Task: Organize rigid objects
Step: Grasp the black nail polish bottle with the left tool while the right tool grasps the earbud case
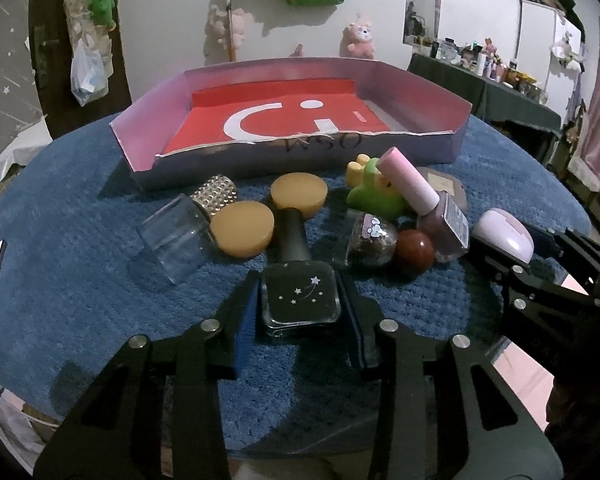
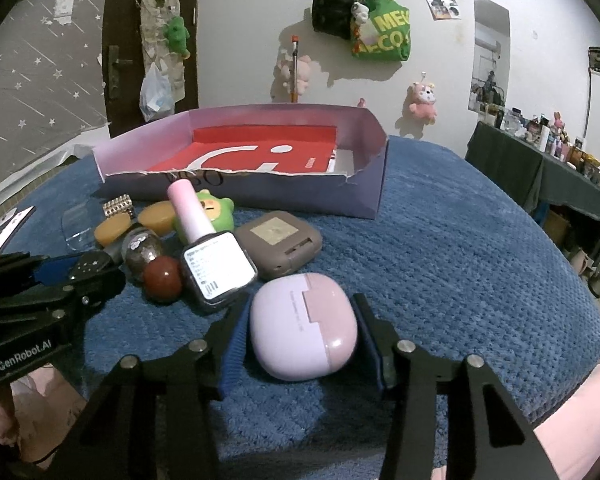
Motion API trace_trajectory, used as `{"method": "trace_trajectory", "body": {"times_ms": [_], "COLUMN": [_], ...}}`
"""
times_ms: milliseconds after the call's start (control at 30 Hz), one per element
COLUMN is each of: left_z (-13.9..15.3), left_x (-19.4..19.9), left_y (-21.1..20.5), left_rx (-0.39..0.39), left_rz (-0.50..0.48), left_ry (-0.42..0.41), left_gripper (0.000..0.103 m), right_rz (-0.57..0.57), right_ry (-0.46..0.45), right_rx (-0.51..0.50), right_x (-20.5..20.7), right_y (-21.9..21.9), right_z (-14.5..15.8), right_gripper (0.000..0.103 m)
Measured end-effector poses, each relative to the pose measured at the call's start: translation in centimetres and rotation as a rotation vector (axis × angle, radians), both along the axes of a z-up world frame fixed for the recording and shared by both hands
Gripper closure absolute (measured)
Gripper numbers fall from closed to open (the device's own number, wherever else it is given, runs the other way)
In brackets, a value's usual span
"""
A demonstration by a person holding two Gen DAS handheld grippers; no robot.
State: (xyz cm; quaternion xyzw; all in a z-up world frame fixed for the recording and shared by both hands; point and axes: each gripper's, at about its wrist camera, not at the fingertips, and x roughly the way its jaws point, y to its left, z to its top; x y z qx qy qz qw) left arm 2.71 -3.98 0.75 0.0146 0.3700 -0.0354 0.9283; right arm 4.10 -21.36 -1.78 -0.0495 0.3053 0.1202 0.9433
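Observation:
A dark nail polish bottle with white stars lies on the blue mat, cap pointing away. My left gripper is shut on it, a blue pad against each side. A lilac and pink earbud case rests on the mat to the right. My right gripper is shut on it, both pads touching its flanks. Beyond both sits an open purple cardboard box with a red sheet lying in its bottom.
Between grippers and box lie a pink-capped polish bottle, a brown-red ball, a glitter bottle, a green toy, two amber discs, a clear jar, a studded ring and a grey-brown case.

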Motion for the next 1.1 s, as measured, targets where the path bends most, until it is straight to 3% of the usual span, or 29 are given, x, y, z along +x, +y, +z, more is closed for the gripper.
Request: {"method": "trace_trajectory", "body": {"times_ms": [233,633,1100], "left_z": [0.2,2.1,6.5], "left_x": [-0.6,-1.6,1.0], "left_y": [0.5,1.1,3.4], "left_rx": [-0.025,-0.026,-0.041], "left_rz": [-0.013,-0.016,-0.001], "left_ry": [-0.002,-0.078,-0.161], "left_gripper": [0.068,0.068,0.068], "right_rz": [0.009,0.061,0.122], "right_ry": [0.019,-0.04,-0.045], "right_rx": [0.03,0.066,0.114], "right_x": [-0.3,-0.8,1.8], "right_y": [-0.1,1.1,2.3], "right_z": [0.5,4.2,7.3], "right_gripper": [0.051,0.051,0.051]}}
